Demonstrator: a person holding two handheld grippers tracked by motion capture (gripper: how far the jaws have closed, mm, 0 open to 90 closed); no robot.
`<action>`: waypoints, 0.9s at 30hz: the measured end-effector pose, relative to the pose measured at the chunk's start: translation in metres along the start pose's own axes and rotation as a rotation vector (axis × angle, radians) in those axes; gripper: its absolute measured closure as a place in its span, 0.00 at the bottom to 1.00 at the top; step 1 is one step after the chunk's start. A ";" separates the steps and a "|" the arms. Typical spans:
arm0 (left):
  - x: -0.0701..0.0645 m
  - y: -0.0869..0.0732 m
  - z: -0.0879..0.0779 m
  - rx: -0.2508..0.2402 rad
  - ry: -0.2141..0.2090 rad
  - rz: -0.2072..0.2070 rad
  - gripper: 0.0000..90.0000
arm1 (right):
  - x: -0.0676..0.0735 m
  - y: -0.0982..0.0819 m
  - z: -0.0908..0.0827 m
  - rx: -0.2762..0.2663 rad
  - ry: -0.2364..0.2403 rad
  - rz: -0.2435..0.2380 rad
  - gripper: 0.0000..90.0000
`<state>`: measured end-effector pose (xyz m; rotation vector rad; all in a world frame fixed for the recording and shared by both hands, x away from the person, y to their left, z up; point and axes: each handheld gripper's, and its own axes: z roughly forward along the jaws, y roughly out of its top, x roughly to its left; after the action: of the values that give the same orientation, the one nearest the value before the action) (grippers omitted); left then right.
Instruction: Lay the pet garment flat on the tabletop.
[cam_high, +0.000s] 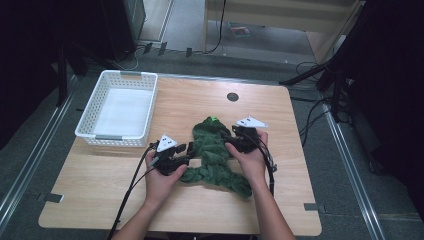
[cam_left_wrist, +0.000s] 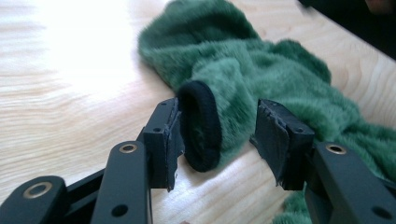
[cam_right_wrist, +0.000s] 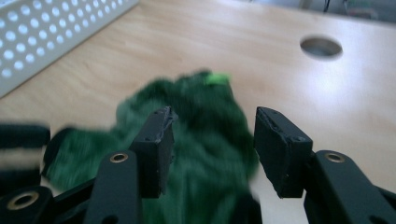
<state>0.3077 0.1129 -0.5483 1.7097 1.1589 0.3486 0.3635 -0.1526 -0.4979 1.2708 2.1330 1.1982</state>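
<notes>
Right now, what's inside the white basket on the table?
The white perforated basket looks empty: its pale floor shows through the open top in the high view. The strip just inside its near wall is hidden by that wall.

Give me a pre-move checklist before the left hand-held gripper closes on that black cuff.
1. Left hand-held gripper open: ok.
2. Black cuff of the green fleece garment sits between its jaws, against one pad: ok.
3. Right hand-held gripper open above the garment: ok.
4. What the right one would catch: cannot tell, view blurred.
5. White basket empty: ok.
6. Garment lies fully on the table: ok.
</notes>
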 end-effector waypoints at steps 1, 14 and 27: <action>0.001 0.000 -0.001 -0.012 0.009 -0.010 0.56 | -0.002 -0.006 -0.002 0.018 0.003 0.013 0.53; 0.008 0.004 0.011 0.077 0.048 -0.101 0.52 | -0.015 -0.046 -0.006 0.077 0.099 0.076 0.67; 0.009 0.006 0.017 0.142 0.027 -0.094 0.96 | -0.018 -0.053 -0.005 0.134 0.041 0.057 0.95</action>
<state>0.3266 0.1104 -0.5537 1.7704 1.3055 0.2370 0.3415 -0.1820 -0.5401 1.3832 2.2540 1.1293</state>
